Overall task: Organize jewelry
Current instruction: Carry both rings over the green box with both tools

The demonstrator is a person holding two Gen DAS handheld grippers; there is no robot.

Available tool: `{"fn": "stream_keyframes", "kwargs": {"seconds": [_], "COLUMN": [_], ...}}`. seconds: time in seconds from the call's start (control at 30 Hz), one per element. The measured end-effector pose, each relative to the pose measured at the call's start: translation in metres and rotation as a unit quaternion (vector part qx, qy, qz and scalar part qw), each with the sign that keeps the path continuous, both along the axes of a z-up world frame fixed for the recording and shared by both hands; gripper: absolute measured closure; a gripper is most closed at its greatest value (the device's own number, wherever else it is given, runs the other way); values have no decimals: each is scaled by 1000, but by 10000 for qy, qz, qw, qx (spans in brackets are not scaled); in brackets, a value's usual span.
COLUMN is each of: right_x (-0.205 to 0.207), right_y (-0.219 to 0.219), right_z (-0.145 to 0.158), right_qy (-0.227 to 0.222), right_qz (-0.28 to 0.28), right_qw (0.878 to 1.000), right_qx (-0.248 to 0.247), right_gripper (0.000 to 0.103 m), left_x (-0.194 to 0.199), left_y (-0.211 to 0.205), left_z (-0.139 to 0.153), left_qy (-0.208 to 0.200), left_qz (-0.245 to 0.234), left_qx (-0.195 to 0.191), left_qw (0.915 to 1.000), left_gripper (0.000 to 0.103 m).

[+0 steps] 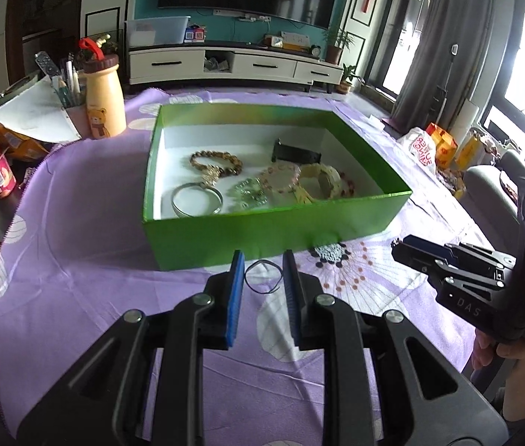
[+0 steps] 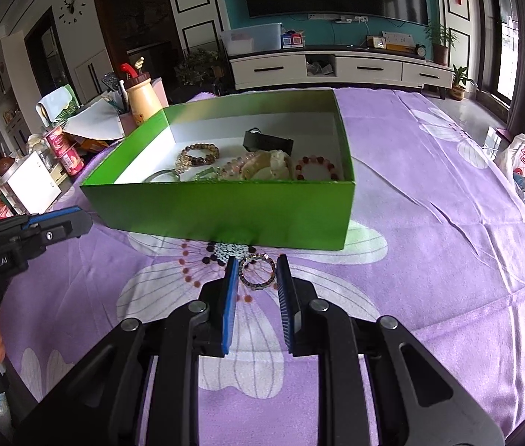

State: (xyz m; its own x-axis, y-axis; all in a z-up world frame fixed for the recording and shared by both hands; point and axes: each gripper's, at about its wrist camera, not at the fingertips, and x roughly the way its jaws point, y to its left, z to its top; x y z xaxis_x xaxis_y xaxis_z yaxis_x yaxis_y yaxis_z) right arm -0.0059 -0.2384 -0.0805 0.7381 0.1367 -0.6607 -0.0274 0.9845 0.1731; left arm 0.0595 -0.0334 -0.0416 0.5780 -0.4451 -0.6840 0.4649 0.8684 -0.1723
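The beaded bracelet [image 2: 257, 271] lies on the purple cloth [image 2: 448, 260] just before the green box [image 2: 225, 212], between the open fingers of the right gripper [image 2: 257, 290]. Close squarely across the ring, then lift clear of the box wall. The left gripper [image 1: 262, 278], low and level, likewise stands open around a thin black cord loop [image 1: 263, 277].

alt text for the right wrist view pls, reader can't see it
The right gripper, jaws open, brackets a small beaded bracelet lying on the purple floral cloth in front of an open green box holding more bracelets. The left gripper shows at left.
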Motion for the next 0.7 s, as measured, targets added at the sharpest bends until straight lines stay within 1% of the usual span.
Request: {"fn": "stream_keyframes", "kwargs": {"seconds": [0.13, 0.27, 0.5, 0.7], "right_x": [3, 4, 10, 18], "right_y": [5, 11, 19, 17], "right_z": [9, 17, 28, 37], "right_qy": [-72, -156, -277, -385], "right_qz": [76, 130, 227, 244], "right_qw": [9999, 9998, 9994, 9989], "right_qx": [29, 5, -14, 111], "right_gripper": [82, 82, 82, 82], "left_x": [6, 10, 16, 26], "left_y": [9, 14, 13, 9], "left_z": [11, 19, 25, 28], "left_qy": [-9, -99, -144, -111], "left_qz": [75, 125, 87, 77], "left_qx": [-135, -174, -223, -284], "left_qw": [9999, 9997, 9996, 9995], "left_gripper": [82, 82, 82, 82]}}
